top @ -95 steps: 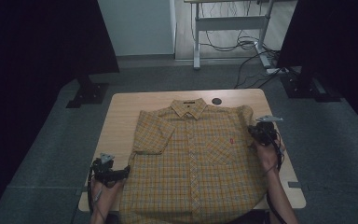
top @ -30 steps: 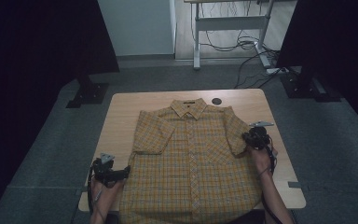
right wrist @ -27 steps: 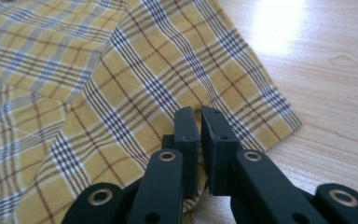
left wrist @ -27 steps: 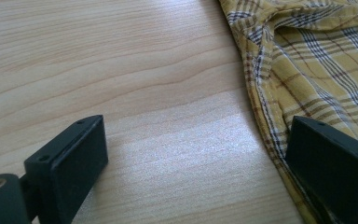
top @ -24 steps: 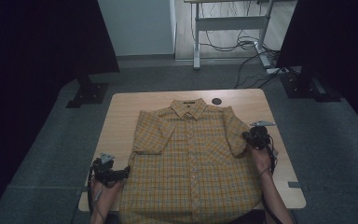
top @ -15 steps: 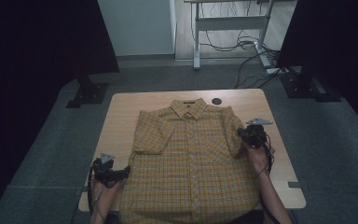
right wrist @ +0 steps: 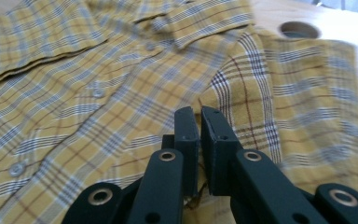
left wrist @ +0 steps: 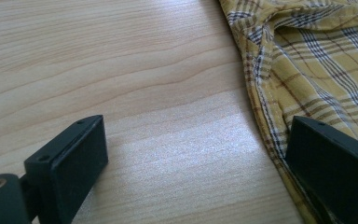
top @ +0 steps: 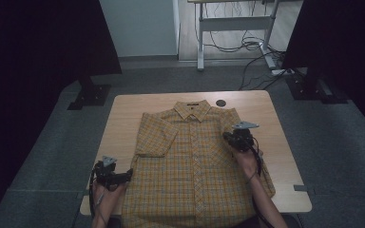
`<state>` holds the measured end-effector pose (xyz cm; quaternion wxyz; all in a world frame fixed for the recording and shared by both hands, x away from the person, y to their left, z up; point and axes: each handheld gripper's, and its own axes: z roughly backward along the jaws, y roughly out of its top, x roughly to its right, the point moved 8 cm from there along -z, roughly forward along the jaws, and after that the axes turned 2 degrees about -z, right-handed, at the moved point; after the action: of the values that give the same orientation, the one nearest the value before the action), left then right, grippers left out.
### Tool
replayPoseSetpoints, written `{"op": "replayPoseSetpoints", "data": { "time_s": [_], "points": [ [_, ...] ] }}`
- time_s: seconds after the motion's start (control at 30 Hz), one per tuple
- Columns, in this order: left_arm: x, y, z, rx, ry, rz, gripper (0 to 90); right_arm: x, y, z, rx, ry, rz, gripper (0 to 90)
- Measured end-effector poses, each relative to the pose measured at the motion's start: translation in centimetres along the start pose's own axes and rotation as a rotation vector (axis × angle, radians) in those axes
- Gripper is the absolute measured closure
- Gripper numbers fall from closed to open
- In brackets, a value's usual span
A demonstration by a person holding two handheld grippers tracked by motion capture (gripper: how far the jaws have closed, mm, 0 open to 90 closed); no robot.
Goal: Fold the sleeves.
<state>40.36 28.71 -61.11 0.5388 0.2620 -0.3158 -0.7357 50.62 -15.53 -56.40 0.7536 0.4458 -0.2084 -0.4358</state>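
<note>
Wooden bench carries yellow plaid short-sleeved shirt, spread front-up, collar toward far edge, near round cable hole. Shirt's right sleeve folded inward over body. Right claw clenched on fold of sleeve fabric. Left claw released, jaws wide apart, low over bench at shirt's hem edge.

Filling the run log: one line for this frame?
scene: plaid shirt flat on table | left gripper: open, astride shirt edge | right gripper: shut on shirt sleeve, folding it inward
</note>
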Motion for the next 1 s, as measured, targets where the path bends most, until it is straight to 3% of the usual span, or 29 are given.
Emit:
{"op": "replayPoseSetpoints", "data": {
  "time_s": [0.27, 0.43, 0.57, 0.77, 1.0],
  "points": [
    [0.0, 0.0, 0.0, 0.0, 0.0, 0.0, 5.7, -2.0, -1.2, -1.8, -0.058, 0.069, 0.018, 76.9],
    [0.0, 0.0, 0.0, 0.0, 0.0, 0.0, 5.7, -2.1, -0.7, -1.2, -0.025, 0.076, 0.012, 70.5],
    [0.0, 0.0, 0.0, 0.0, 0.0, 0.0, 5.7, -1.4, 0.0, -0.4, 0.0, 0.042, 0.014, 63.6],
    [0.0, 0.0, 0.0, 0.0, -0.001, 0.0, 5.7, 0.8, 0.0, 0.4, 0.013, -0.038, -0.024, 50.7],
    [0.0, 0.0, 0.0, 0.0, -0.001, -0.001, 5.7, 1.7, -0.9, -0.5, -0.01, -0.055, -0.048, 45.7]
  ]
}}
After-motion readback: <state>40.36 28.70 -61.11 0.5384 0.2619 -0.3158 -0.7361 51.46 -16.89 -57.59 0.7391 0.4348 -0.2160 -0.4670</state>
